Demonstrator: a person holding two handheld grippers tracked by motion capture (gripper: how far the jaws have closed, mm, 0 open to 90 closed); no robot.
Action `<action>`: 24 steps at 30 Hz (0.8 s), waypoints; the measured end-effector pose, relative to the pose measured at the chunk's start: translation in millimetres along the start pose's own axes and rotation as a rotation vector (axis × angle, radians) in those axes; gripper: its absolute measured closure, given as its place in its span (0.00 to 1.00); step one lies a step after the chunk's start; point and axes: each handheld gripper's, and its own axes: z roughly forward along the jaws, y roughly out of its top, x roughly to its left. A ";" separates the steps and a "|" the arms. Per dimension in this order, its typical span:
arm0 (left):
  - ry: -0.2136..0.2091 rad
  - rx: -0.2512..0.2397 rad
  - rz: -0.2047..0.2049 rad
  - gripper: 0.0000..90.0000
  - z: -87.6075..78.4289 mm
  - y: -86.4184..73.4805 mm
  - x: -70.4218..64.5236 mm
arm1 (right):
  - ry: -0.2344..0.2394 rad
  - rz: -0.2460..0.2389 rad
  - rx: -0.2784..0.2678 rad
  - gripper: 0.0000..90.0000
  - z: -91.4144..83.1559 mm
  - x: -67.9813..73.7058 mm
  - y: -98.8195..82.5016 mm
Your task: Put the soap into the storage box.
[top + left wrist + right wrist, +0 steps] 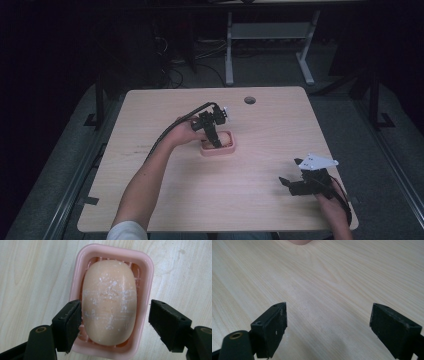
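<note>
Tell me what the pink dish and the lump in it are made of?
The pink dish looks like glossy moulded plastic: smooth rounded rim, soft shine, ribs inside. The lump looks like a peach bar of soap: matte, waxy, with dry white flecks. The table seems pale wood-grain laminate.

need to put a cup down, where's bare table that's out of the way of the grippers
Free: the far right corner beyond the right gripper, and the near stretch between both forearms. Crowded: mid-table, where the left gripper straddles the soap in its pink dish.
</note>
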 end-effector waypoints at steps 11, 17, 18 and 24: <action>0.018 0.001 0.008 0.28 -6.2 -5.5 -5.1 | -0.006 -0.006 0.012 0.15 0.5 1.0 -0.3; 0.039 0.007 0.022 0.28 -11.3 -8.6 -12.7 | -0.005 -0.003 0.016 0.15 0.4 1.8 0.0; 0.035 -0.006 0.016 0.28 -12.5 -10.2 -13.2 | -0.005 -0.002 0.016 0.15 0.5 2.0 0.1; 0.029 -0.014 0.005 0.28 -13.9 -17.7 -14.1 | -0.007 -0.006 0.017 0.15 1.8 2.9 0.7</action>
